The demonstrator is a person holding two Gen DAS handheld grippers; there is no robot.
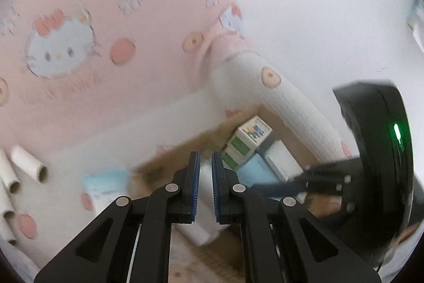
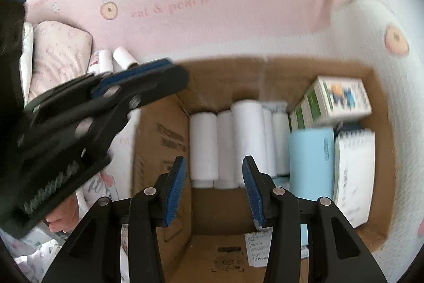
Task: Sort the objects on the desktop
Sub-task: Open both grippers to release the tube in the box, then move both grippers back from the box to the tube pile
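Note:
A brown cardboard box point(image 2: 220, 73) sits on the pink and white Hello Kitty bedding. In it lie several white rolls point(image 2: 246, 139), a light blue booklet point(image 2: 310, 158), a white spiral notepad point(image 2: 355, 171) and green-and-white cartons point(image 2: 339, 100). My right gripper point(image 2: 214, 190) is open and empty above the box. My left gripper point(image 1: 205, 182) hovers over the box's left edge point(image 1: 169, 158), jaws nearly closed with nothing between them; it shows from the side in the right wrist view point(image 2: 140, 76). The right gripper appears in the left wrist view point(image 1: 299, 182).
Several white tubes point(image 1: 27, 163) lie on the bedding left of the box, also in the right wrist view point(image 2: 116, 57). A light blue packet point(image 1: 103, 182) lies beside the box. A folded pink cloth point(image 2: 58, 49) lies at the far left.

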